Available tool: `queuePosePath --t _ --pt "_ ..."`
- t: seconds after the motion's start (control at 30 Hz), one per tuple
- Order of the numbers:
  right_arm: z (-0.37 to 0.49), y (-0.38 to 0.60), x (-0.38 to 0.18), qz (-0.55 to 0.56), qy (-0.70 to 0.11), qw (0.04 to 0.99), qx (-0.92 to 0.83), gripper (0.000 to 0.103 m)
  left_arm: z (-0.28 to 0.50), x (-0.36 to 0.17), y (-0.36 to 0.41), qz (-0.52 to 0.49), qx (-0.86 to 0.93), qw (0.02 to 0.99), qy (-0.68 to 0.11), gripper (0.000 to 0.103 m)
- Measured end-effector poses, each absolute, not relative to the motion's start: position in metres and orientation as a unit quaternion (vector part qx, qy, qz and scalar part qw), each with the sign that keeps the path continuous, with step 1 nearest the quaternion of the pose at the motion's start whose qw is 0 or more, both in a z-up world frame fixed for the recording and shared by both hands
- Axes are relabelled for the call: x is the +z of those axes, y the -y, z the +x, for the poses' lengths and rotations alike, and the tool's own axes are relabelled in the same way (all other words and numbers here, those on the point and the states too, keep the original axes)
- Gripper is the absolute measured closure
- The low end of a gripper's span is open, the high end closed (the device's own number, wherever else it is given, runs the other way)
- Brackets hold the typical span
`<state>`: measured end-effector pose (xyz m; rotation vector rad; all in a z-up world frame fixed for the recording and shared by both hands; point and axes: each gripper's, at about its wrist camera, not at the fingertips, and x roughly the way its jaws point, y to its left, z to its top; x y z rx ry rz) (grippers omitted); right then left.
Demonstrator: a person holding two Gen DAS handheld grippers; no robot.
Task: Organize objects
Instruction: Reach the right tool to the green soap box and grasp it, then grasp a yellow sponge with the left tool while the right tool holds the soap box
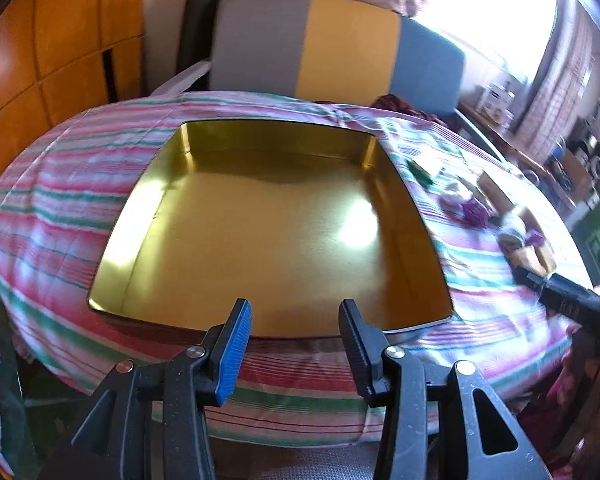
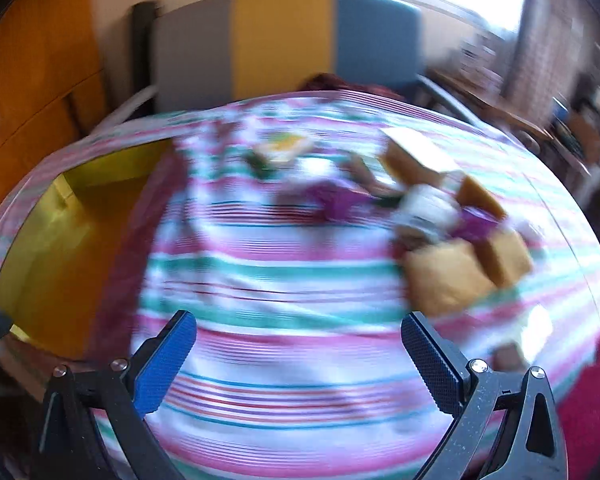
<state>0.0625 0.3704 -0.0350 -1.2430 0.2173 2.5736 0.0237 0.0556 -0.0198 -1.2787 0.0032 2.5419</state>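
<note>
A: What is the biggest thing in front of my grippers?

B: The striped cloth over the table; it fills both views. Behind it stands a panel in grey, yellow and blue, and to the left of it a wooden cupboard.

A: And on the cloth?

B: Directly ahead of my left gripper lies the gold tray, square, shallow, with nothing in it. The near rim is just beyond the fingertips. The jaws stand partly apart, and I see nothing between them.

A: Where are the objects to organize?

B: To the right of the tray, a little apart from it. From the right wrist they are ahead and to the right of my right gripper: a pile of small packets, tan, white and purple, some touching each other. The picture is very blurred, so I cannot count them. The jaws of this gripper are wide apart and hold nothing.

A: Does anything stand in the way?

B: Between the right gripper and the pile I see only bare cloth.

A: What does one view show that the other does not?

B: The left wrist shows the whole tray sharply, and the right gripper as a dark shape at the right edge. The right wrist shows only the right part of the tray, at far left, but the packets much nearer.
</note>
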Motion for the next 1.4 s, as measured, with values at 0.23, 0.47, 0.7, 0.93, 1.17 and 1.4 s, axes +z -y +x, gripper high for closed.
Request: queuePosePath --t 0.23,0.47,0.7,0.93,1.17,1.4 --pt "0.112 -0.473 -0.03 -0.386 -0.193 0.284 0.856 0.0 0.034 -0.012 -0.079 -0.422 0.887 0.184 -0.034 0.058" --pt "0.119 -0.54 -0.056 -0.415 -0.268 0.285 0.822 0.005 0.041 -0.005 -0.108 -0.421 0.878 0.222 -0.053 0.058" --pt "0.109 -0.549 -0.079 -0.439 -0.28 0.251 0.816 0.036 0.046 0.008 -0.142 -0.396 0.88 0.245 -0.091 0.058" --pt "0.11 -0.544 -0.084 -0.422 -0.243 0.249 0.837 0.07 0.035 0.011 -0.181 -0.414 0.85 0.321 -0.06 0.058" --pt "0.111 -0.536 -0.086 -0.417 -0.216 0.249 0.847 0.071 0.033 0.002 -0.243 -0.425 0.822 0.371 -0.078 0.057" --pt "0.114 -0.537 -0.087 -0.417 -0.213 0.246 0.848 0.071 0.025 -0.018 -0.311 -0.44 0.773 0.443 -0.114 0.044"
